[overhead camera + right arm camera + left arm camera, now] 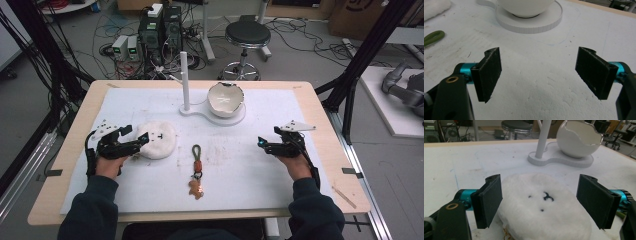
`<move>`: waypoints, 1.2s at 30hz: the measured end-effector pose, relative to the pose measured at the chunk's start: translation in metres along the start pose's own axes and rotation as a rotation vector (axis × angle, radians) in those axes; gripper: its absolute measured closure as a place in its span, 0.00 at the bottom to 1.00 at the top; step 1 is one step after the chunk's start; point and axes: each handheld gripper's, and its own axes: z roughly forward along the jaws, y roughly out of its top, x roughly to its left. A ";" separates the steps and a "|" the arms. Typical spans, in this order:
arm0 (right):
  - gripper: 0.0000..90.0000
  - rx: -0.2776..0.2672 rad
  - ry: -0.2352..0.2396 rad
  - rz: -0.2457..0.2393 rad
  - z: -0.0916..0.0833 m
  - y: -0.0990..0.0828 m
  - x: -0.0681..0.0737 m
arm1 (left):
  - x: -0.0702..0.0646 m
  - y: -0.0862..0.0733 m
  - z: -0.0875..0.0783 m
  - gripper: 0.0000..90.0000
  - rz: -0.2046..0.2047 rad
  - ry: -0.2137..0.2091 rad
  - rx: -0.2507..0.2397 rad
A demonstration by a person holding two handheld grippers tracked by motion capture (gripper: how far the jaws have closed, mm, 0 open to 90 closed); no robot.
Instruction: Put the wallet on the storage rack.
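Observation:
A white fluffy round pouch (158, 139) with small black marks lies on the white mat at the left. My left gripper (140, 141) is open at its left edge; in the left gripper view the pouch (544, 212) sits between the two spread jaws. A keychain (196, 171) with a green loop, orange knot and a brown figure lies at the middle front. My right gripper (261, 143) is open over bare mat at the right, nothing between its jaws (539, 75). The green loop (432, 38) shows at the left edge of the right gripper view.
A white stand with an upright post (184, 80) and a cracked-egg-shaped bowl (226, 99) sits at the back centre on its flat base (564, 160). The white mat (250, 170) covers most of the wooden table (320, 125). A stool and cables are on the floor beyond.

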 end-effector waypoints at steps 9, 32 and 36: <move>0.24 -0.002 0.015 0.027 -0.001 -0.002 -0.004 | 0.001 -0.004 0.006 0.23 -0.015 0.024 0.055; 0.24 0.046 0.078 0.023 0.003 -0.005 0.006 | -0.009 -0.018 0.027 0.47 -0.039 0.082 0.345; 0.24 0.049 0.080 0.026 0.005 -0.005 0.005 | -0.013 -0.016 0.026 0.76 -0.005 0.083 0.326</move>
